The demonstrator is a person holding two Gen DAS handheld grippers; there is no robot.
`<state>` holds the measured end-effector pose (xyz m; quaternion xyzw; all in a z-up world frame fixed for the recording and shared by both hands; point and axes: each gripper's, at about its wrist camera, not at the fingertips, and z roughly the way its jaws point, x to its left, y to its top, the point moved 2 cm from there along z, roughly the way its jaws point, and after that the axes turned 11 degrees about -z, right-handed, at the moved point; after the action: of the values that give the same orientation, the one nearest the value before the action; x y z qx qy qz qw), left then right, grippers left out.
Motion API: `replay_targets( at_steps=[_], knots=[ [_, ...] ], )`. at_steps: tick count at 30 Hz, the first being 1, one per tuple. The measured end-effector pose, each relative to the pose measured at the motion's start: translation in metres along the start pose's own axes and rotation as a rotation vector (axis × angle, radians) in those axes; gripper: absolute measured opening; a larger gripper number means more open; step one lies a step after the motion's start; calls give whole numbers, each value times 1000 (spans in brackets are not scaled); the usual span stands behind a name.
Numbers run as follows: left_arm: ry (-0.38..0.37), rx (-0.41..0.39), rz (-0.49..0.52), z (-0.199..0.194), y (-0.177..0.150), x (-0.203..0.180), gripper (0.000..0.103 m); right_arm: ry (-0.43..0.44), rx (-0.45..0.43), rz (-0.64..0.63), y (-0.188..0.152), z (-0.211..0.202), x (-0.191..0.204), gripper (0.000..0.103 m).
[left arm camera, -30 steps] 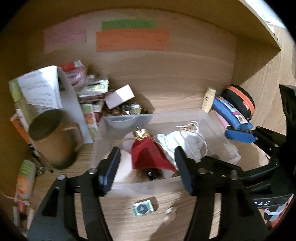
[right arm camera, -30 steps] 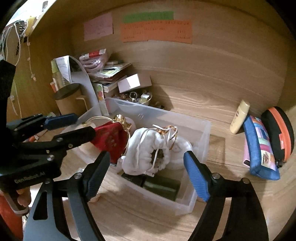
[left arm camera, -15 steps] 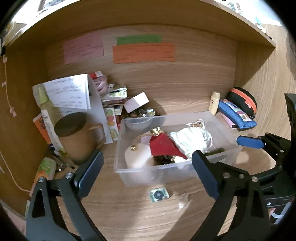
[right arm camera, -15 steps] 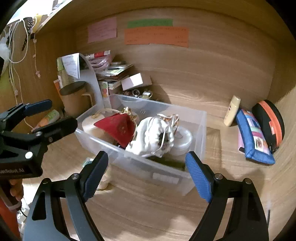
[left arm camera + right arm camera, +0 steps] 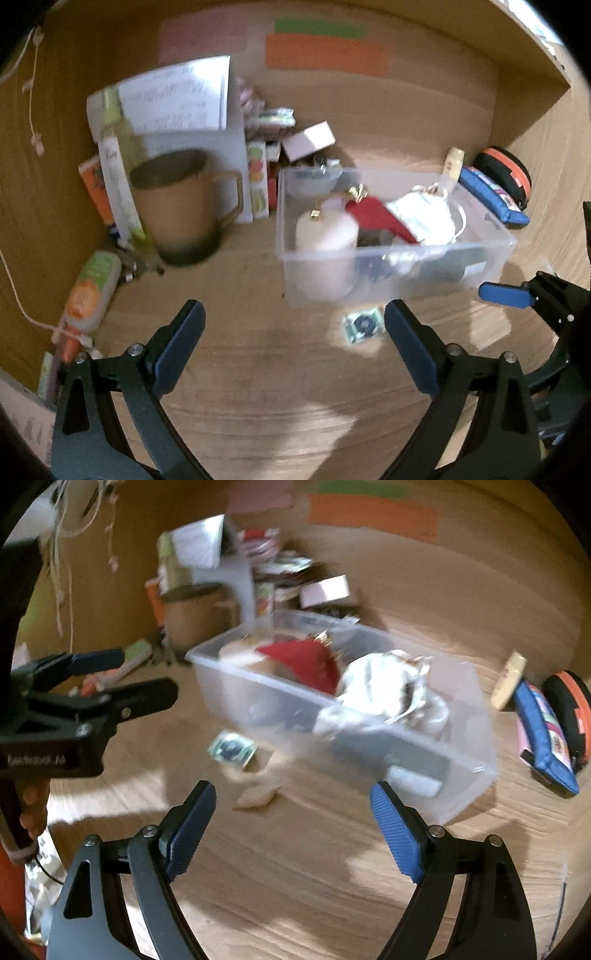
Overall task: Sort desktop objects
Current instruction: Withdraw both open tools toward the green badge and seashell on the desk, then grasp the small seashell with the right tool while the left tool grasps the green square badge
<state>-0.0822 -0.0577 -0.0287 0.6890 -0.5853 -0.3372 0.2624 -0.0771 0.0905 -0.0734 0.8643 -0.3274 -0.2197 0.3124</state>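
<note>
A clear plastic bin (image 5: 491, 236) (image 5: 476, 746) stands on the wooden desk and holds a red pouch (image 5: 376, 218) (image 5: 306, 661), a white drawstring bag (image 5: 424, 218) (image 5: 391, 686) and a pale round tin (image 5: 325, 232). A small green-and-white packet (image 5: 362, 325) (image 5: 232, 749) and a crumpled scrap (image 5: 258, 794) lie in front of the bin. My left gripper (image 5: 293, 347) (image 5: 136, 675) is open and empty, short of the bin. My right gripper (image 5: 291, 827) is open and empty; one of its fingers (image 5: 504, 295) shows in the left wrist view.
A brown mug (image 5: 181, 206) (image 5: 195, 616), bottles, a white paper stand (image 5: 177, 99) and small boxes crowd the back left. A blue pencil case (image 5: 495, 199) (image 5: 543, 742), an orange-black case (image 5: 506, 173) and a cream tube (image 5: 508, 679) lie right. Wooden walls enclose the nook.
Both grippers have pulled back from the bin toward the desk front and stayed open. The bin now looks smaller and farther, and both views are motion-blurred.
</note>
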Motion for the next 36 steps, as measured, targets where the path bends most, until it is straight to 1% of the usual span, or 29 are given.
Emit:
replay_targets(
  at_steps=[2,5,7,11,13,17,21,24,25,26,28,29,32,36],
  knots=[
    [0,21,-2,4,-6,4,99,29,13,13,-2,7,3,82],
    [-2,40,-15,8,-13,9,99,33,25,23,-3,17,5,81],
    [-5,57,-23,12,-17,12,99,55,41,23,-2,24,6,73],
    [2,68,-35,17,-18,16,99,76,65,17,1,29,9,69],
    [-3,74,-55,19,-17,18,99,97,78,6,4,33,12,62],
    [-6,90,-87,25,-15,22,99,114,97,-14,7,37,16,56],
    [-28,143,-126,33,-13,25,99,131,96,-28,8,38,19,48],
    [-27,181,-149,41,-11,26,99,130,95,-36,10,40,20,44],
    [-32,191,-155,42,-12,25,99,127,94,-40,11,41,21,40],
    [-39,198,-162,43,-12,24,99,128,93,-45,11,41,21,37],
    [-54,212,-172,44,-13,22,99,138,87,-49,12,40,21,27],
    [-54,214,-169,45,-14,20,99,144,84,-46,11,40,21,18],
    [-32,214,-144,46,-15,12,99,160,75,-29,10,39,17,17],
    [0,200,-135,47,-13,5,99,134,41,-29,4,31,8,17]
  ],
)
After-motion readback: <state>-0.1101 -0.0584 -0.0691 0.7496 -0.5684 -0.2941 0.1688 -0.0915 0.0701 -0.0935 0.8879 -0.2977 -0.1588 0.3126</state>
